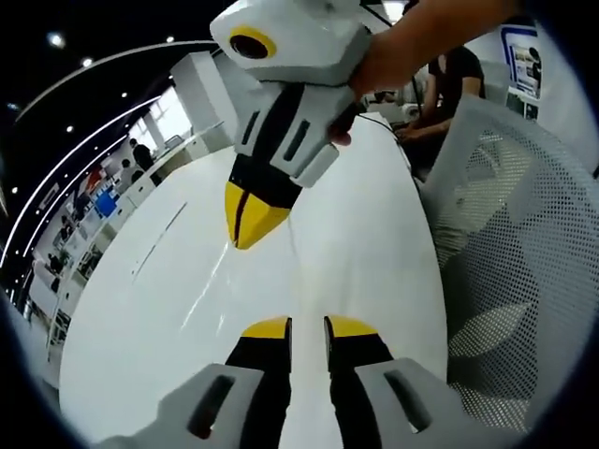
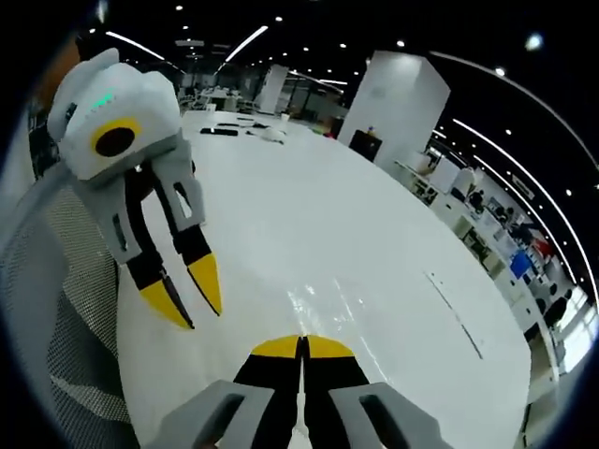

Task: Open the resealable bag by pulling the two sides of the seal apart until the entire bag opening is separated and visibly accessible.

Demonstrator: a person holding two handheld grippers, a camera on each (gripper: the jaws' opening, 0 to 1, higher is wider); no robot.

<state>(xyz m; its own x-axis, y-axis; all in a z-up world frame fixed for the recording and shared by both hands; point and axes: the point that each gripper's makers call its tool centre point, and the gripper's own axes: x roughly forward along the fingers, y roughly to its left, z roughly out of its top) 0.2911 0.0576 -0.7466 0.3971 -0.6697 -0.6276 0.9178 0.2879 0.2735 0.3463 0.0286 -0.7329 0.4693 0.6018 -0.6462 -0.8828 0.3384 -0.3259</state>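
No bag can be made out on the white table (image 2: 374,262), so the seal-pulling appears not yet begun and the bag must first be found. The left gripper (image 1: 308,325) hangs over the bare tabletop, jaws slightly parted and holding nothing; the right gripper (image 2: 301,343) faces it, yellow tips pressed together, also empty. A mesh chair (image 1: 505,243) stands at the table's edge, with an open-plan office beyond.

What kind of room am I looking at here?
Most likely a big open-plan office. A long glossy white table runs down the room, a white mesh office chair stands beside it, and rows of desks with people sit under ceiling spotlights.
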